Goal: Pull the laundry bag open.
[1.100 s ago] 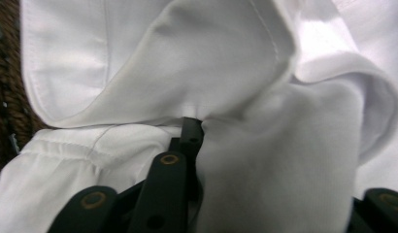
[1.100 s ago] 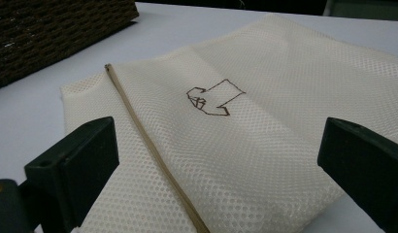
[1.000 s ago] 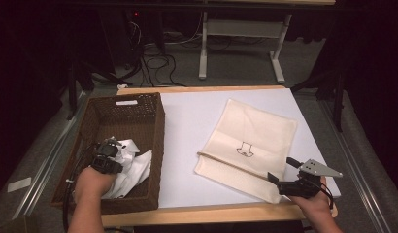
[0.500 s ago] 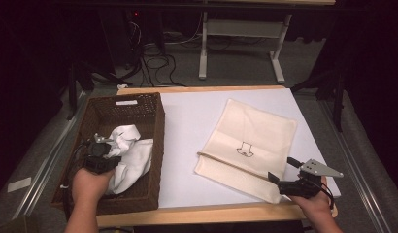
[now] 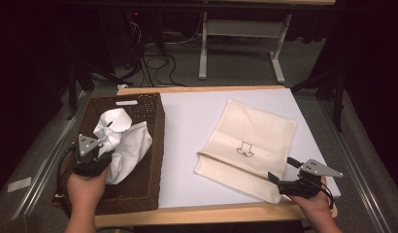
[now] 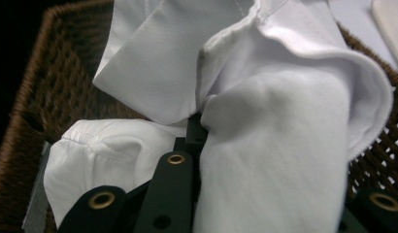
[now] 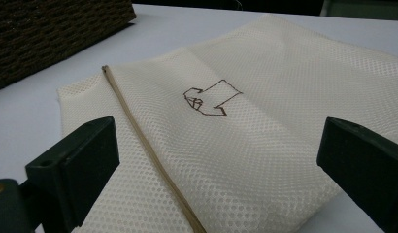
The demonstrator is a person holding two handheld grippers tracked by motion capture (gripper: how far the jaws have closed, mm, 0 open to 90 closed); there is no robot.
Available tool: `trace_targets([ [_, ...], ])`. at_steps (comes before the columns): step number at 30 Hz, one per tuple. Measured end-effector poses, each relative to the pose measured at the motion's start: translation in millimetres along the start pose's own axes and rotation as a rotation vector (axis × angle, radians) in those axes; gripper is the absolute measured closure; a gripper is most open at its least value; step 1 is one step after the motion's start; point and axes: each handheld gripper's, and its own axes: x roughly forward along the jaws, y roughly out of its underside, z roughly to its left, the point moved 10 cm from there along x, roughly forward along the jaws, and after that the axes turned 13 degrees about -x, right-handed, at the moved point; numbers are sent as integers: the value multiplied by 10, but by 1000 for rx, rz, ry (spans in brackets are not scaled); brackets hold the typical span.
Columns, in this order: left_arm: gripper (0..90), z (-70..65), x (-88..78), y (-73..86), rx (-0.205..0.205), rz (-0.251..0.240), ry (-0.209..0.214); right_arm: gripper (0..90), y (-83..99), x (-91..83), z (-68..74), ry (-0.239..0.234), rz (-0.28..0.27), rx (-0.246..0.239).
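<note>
Two grippers are in use at the table. The left gripper [image 5: 97, 148], seen in the high view above the brown wicker basket [image 5: 148, 160], has its jaws pressed together on a crumpled white cloth [image 5: 122, 143]. In the left gripper view the white cloth [image 6: 265, 126] bulges out on both sides of the jaws, one fold lying to their left and a larger fold rising over their right side, with the basket [image 6: 56, 92] weave beneath and behind. Part of the cloth hangs below the jaws toward the inside of the basket, part stands above them.

The right gripper [image 5: 287, 170] sits at the near right edge of the table [image 5: 187, 121], its jaws spread wide and pinching nothing. A cream mesh bag [image 5: 255, 141] lies flat on the white table surface directly ahead of those jaws. In the right gripper view the mesh bag [image 7: 265, 145] spans the gap between the two jaws, a tan zipper strip [image 7: 148, 145] running just inside the left jaw, and a small brown embroidered mark [image 7: 209, 99] showing ahead of the jaws, roughly midway between them. Whether the jaw tips touch the fabric cannot be determined. The basket [image 7: 51, 29] wall stands beyond the left jaw, well apart from the bag.
</note>
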Motion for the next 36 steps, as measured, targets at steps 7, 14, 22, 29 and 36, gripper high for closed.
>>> trace_targets([
  [7, 785, 0, -169, -124, -5, -156, -2, 22, -1, 0, -1, 2, -1, -2],
  [14, 784, -16, -348, -248, -19, -295, 23, 23, -5, -7, -2, 5, -3, -1],
  [22, 784, -86, -537, -448, -44, -376, 37, 22, -6, -5, -2, 5, -5, -2],
  [29, 784, -335, -628, -601, -32, -424, 59, 22, -11, -12, -2, 5, -7, -1],
  [36, 784, -571, -570, -633, -11, -421, 76, 22, -17, -19, -4, 6, -11, -2],
])
